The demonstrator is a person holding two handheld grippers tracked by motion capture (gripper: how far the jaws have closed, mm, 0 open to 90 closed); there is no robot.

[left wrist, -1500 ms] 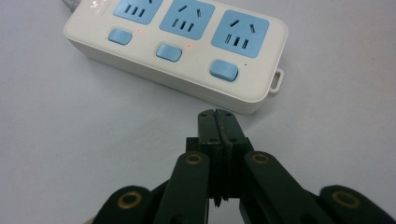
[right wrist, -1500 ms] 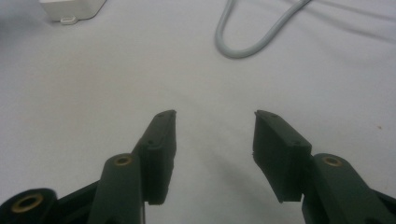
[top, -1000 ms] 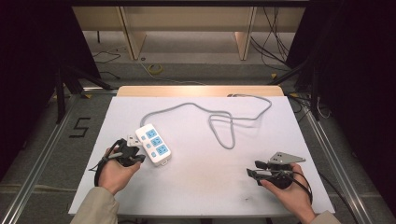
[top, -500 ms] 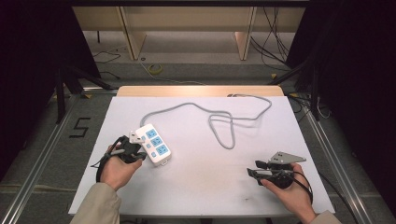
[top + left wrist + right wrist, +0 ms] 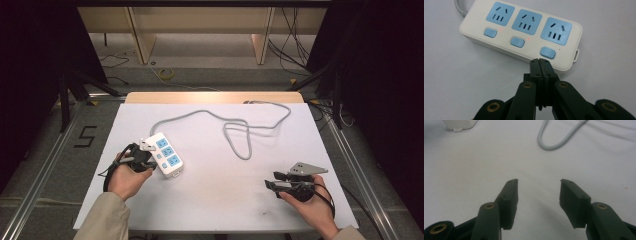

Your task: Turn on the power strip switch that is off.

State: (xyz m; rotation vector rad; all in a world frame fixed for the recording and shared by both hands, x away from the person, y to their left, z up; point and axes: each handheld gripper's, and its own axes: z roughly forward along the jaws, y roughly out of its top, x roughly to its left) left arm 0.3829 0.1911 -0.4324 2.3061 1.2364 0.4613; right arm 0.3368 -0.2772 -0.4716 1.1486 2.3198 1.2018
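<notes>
1. Left gripper (image 5: 141, 161) sits at the lower left of the high view, held in the person's left hand. Its jaws are squeezed completely together with nothing between them. In the left gripper view the pinched tips (image 5: 540, 65) are right at the near edge of the power strip, just below the rightmost blue switch (image 5: 548, 52); can't quite tell if they actually touch the casing.
2. Power strip (image 5: 165, 154) lies flat on the white table (image 5: 210, 200), left of center in the high view, just beside that gripper. White body, three blue sockets, three blue switches. Little red lights glow next to two of the switches in the left gripper view.
3. Grey cable (image 5: 240, 137) runs from the strip's far end up across the middle of the frame, loops around and heads to the upper right edge of the table.
4. Right gripper (image 5: 280, 182) is at the lower right, in the person's right hand, well apart from the strip. Jaws spread wide, nothing in them, just bare table between in the right gripper view (image 5: 539, 192).
</notes>
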